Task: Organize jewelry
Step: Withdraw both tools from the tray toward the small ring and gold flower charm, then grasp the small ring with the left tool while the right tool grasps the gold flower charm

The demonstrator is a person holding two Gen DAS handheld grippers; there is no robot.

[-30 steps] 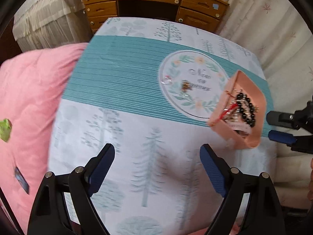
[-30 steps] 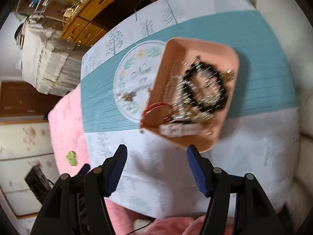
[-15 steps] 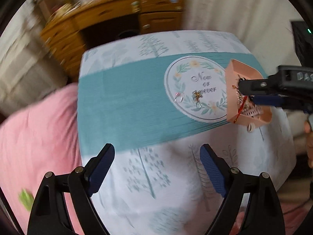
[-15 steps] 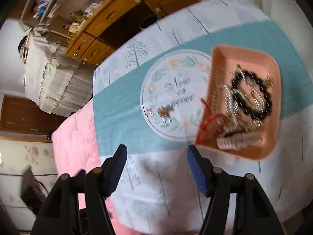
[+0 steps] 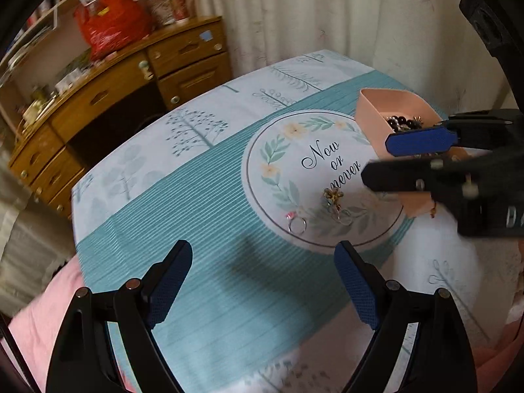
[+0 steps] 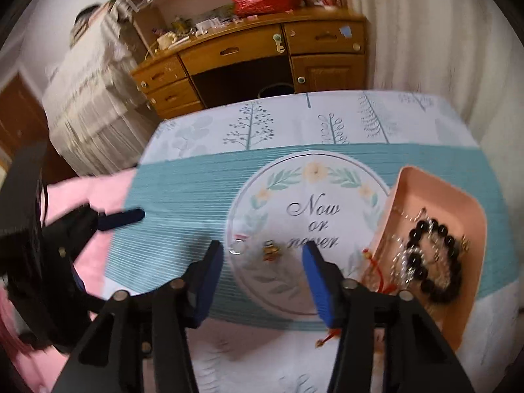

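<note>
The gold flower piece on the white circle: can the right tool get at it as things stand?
Probably yes. The gold flower piece lies loose on the cloth directly ahead of the open right tool, between its fingers' line. Only the silver ring sits close beside it; the pink tray is well aside.

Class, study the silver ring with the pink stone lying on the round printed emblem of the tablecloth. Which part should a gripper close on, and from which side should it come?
Grip the silver ring across its thin band, coming straight down from above. It appears to lie flat on the tablecloth, so a sideways approach offers no edge. Keep one finger clear of the gold flower piece beside it. The open right gripper is nearest.
</note>
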